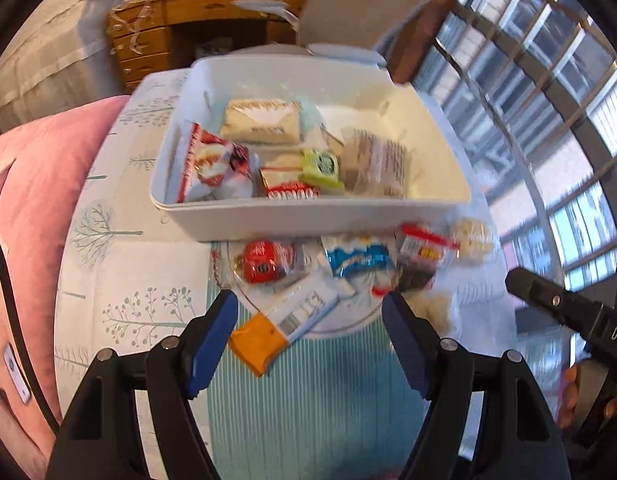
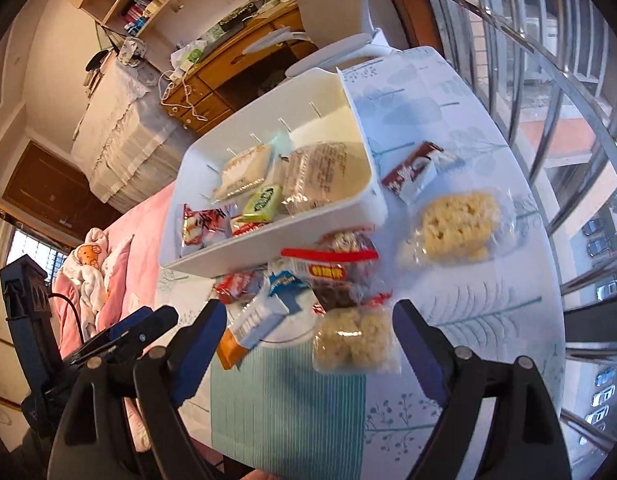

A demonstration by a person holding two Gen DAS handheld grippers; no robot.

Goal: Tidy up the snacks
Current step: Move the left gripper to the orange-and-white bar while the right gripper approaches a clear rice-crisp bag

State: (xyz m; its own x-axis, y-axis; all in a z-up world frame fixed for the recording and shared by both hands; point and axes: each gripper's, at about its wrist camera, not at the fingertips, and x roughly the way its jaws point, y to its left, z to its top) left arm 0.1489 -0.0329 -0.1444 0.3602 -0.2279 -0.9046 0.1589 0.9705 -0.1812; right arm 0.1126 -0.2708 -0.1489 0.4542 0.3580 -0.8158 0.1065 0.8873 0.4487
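Note:
A white bin (image 1: pixel 308 214) (image 2: pixel 268 256) holds several wrapped snacks. In front of it loose snacks lie on a plate (image 1: pixel 340 326): a red round one (image 1: pixel 264 266), a blue-and-white pack (image 1: pixel 356 260), an orange-and-white bar (image 1: pixel 284 328) (image 2: pixel 248 328), a dark pack with red top (image 1: pixel 420 256) (image 2: pixel 336 276). Puffed rice bags lie nearby (image 2: pixel 354 340) (image 2: pixel 456 226). My left gripper (image 1: pixel 310 316) is open above the bar. My right gripper (image 2: pixel 308 328) is open over the near rice bag; it also shows at the left view's right edge (image 1: pixel 548 300).
A brown-and-white pack (image 2: pixel 420 172) lies right of the bin. The round table (image 2: pixel 488 312) has a tree-print cloth and a teal striped mat (image 1: pixel 308 400). A pink bed (image 1: pixel 20 220) is left, a window with bars (image 2: pixel 568 120) right, a wooden desk (image 1: pixel 168 36) behind.

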